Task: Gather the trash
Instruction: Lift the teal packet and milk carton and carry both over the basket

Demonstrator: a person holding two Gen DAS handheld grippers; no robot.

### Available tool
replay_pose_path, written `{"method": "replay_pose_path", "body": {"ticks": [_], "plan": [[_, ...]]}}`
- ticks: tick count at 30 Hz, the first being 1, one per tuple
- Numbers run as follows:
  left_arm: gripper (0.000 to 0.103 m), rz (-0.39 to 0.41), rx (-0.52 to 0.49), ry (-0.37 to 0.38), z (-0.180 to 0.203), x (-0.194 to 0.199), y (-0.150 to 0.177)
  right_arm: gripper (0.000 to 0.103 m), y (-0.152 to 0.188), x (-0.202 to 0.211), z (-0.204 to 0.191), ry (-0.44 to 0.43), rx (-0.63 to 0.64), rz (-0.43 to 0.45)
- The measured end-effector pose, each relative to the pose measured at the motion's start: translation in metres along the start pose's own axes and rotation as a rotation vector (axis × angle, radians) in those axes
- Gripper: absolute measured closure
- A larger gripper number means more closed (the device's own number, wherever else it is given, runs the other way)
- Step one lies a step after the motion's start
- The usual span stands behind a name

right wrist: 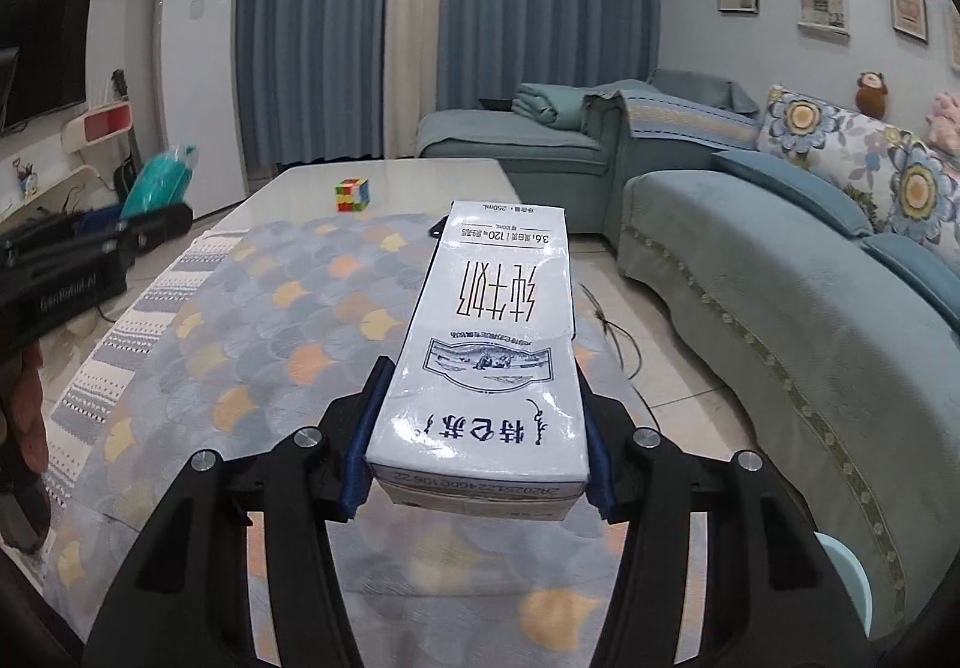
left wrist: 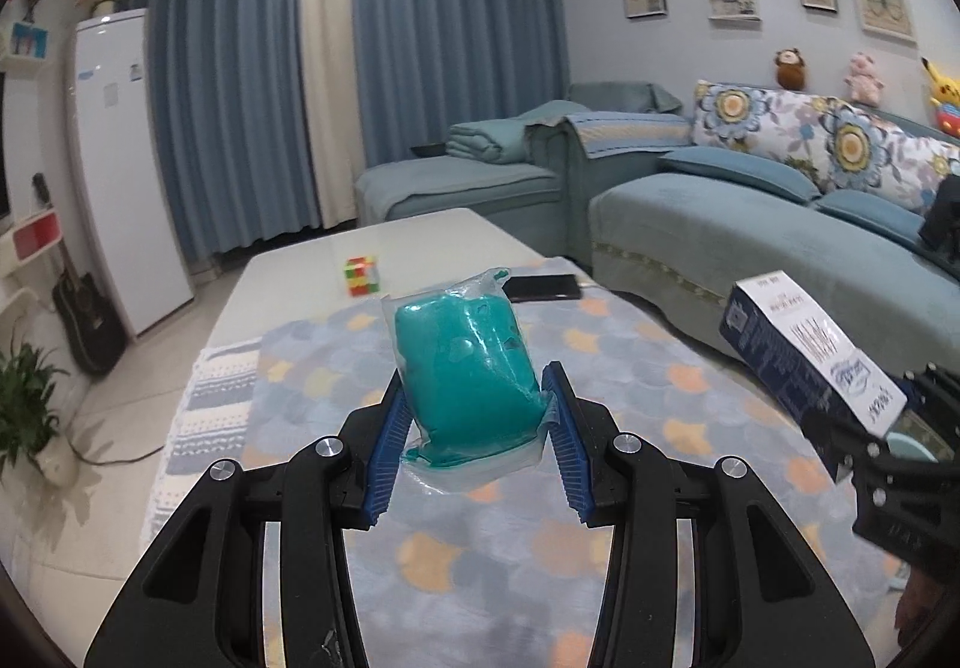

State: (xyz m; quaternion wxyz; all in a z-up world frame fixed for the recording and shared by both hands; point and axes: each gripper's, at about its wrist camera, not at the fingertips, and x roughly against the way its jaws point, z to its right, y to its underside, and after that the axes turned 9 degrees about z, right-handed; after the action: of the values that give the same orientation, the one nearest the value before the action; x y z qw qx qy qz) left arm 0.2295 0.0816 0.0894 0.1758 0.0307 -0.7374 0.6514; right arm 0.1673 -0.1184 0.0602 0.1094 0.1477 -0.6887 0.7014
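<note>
While the left gripper [left wrist: 474, 416] clamps a teal-filled pouch [left wrist: 468, 362], the right gripper [right wrist: 477, 446] clamps a milk carton [right wrist: 492, 344].

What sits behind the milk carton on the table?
Behind the white rectangular milk carton, a multicoloured puzzle cube stands on the bare tabletop; the carton hides most of a dark phone.

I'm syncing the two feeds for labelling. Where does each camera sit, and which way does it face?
Left wrist: on the left gripper, looking along its fingers over the table toward the curtains; it clamps a teal packet.
Right wrist: on the right gripper, facing the same way; it clamps a milk carton; a hand shows at left.
Shared: Rubik's cube, sofa, each other's gripper.
</note>
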Motion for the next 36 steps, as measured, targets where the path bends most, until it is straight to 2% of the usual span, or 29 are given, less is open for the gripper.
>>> {"method": "replay_pose_path", "body": {"ticks": [7,15,18,24,28,31,36], "plan": [[0.061,0.04,-0.081,0.055,0.053,0.021,0.006,0.052,0.004,0.036,0.043,0.052,-0.036,0.048],[0.061,0.019,-0.107,0.118,0.093,0.032,0.017,0.052,0.014,0.066,0.096,0.109,-0.092,0.067],[0.061,-0.015,-0.133,0.216,0.126,0.035,0.026,0.052,0.021,0.082,0.123,0.135,-0.128,0.068],[0.061,-0.018,-0.223,0.426,0.198,0.046,0.045,0.052,0.041,0.12,0.184,0.21,-0.189,0.055],[0.061,-0.058,-0.187,0.545,0.244,0.041,0.051,0.052,0.051,0.149,0.224,0.287,-0.178,0.06],[0.061,-0.07,-0.181,0.607,0.274,0.04,0.052,0.052,0.05,0.174,0.254,0.299,-0.184,0.07],[0.061,-0.06,-0.229,0.683,0.319,0.048,0.056,0.052,0.053,0.192,0.277,0.293,-0.14,0.031]]}}
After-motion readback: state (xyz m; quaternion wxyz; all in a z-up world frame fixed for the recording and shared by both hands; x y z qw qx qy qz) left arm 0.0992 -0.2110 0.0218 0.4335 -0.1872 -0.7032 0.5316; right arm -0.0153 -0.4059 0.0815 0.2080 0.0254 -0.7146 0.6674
